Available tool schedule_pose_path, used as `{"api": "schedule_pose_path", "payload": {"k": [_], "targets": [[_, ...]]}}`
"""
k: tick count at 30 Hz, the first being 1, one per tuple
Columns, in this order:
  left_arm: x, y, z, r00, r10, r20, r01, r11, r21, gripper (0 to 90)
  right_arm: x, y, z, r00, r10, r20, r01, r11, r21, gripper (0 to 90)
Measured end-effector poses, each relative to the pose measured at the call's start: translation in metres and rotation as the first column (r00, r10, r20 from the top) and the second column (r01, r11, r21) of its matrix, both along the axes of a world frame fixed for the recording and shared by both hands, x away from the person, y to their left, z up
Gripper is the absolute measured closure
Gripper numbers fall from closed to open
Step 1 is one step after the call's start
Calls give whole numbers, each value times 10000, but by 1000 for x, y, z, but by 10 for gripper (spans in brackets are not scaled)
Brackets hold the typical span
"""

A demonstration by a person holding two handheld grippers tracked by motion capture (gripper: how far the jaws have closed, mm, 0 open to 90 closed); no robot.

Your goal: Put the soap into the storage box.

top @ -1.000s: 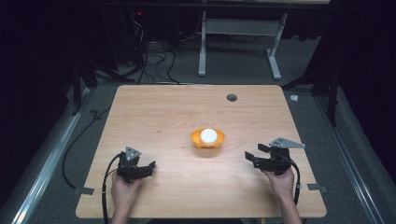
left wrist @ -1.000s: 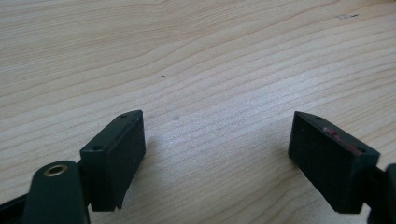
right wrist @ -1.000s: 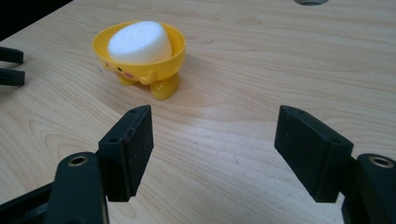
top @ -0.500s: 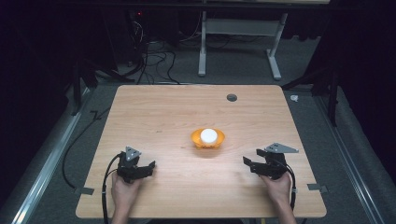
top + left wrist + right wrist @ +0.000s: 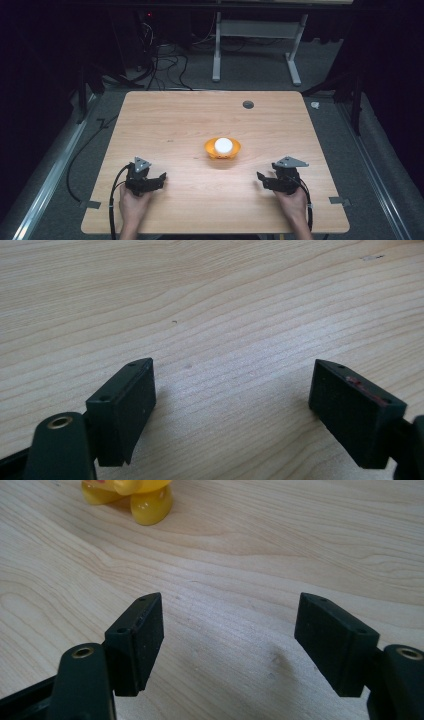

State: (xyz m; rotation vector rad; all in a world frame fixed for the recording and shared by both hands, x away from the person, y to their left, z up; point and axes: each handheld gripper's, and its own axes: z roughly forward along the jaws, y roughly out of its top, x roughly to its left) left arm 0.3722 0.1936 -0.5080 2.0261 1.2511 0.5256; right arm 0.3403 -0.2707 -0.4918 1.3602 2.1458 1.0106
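Near the table (image 5: 175,115) front edge, left claw (image 5: 150,182) released, right claw (image 5: 270,180) released, apart.

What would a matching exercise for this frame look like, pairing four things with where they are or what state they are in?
Things:
1. left gripper
2. right gripper
3. orange bowl
4. dark round spot

Places or states:
A. near the table's far edge
B. middle of the table, white thing inside
C. open, near edge, at the person's right
D. open, near edge, at the person's left

Pairs: 1-D, 2-C, 3-B, 4-A
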Motion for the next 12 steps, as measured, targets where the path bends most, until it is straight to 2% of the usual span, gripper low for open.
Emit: {"api": "schedule_pose_path", "payload": {"k": [3, 5, 6, 12], "targets": [[0, 0, 0, 10000, 5, -6, -5, 10000, 4, 195, 1, 3, -5, 10000, 43, -47, -45, 9997, -251, 285], [0, 0, 0, 10000, -7, 1, 7, 10000, -1, 194, 2, 6, -10, 9997, 1, -263, -20, 9975, -707, 277], [0, 0, 0, 10000, -12, 2, 12, 10000, -5, 195, 1, 7, -10, 9998, 19, -214, -35, 9969, -783, 286], [0, 0, 0, 10000, -11, 4, 11, 10000, -3, 195, 1, 7, -10, 9997, 33, -262, -52, 9974, -720, 286]]}}
